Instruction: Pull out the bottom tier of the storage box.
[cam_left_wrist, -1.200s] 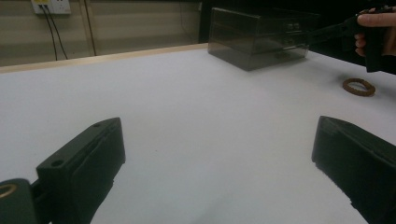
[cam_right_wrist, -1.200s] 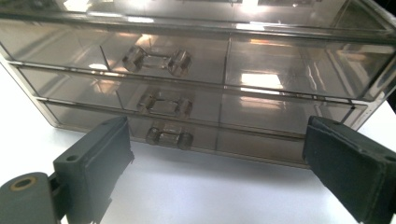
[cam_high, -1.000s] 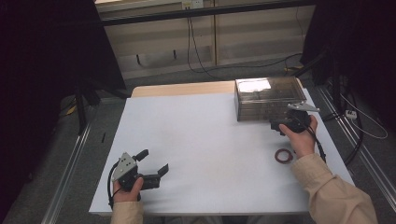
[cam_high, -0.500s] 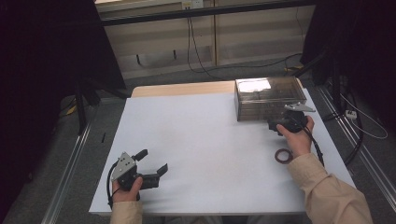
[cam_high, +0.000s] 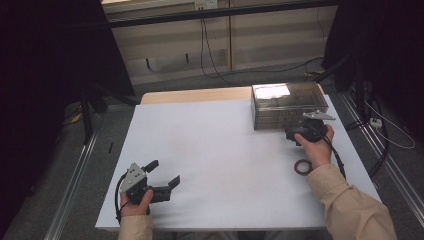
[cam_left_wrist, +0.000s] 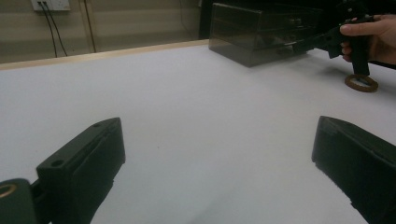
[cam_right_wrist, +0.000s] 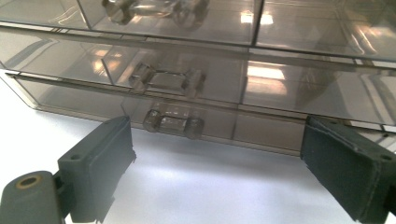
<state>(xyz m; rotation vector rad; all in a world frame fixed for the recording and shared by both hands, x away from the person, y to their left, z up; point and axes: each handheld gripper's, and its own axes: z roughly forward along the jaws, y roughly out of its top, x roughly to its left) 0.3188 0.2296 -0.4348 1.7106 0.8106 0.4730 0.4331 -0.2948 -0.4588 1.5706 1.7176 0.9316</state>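
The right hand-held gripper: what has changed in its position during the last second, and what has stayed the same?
The right hand-held gripper moved slightly left and toward the front of the smoky plastic drawer box, jaws open, gripping nothing. Its view now faces the lowest drawer's handle. The left hand-held gripper stayed open near the table's front, and the brown ring lay where it was.

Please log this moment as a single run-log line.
left gripper: open, idle near table edge | right gripper: open, facing drawer box bottom handle | ring: on table
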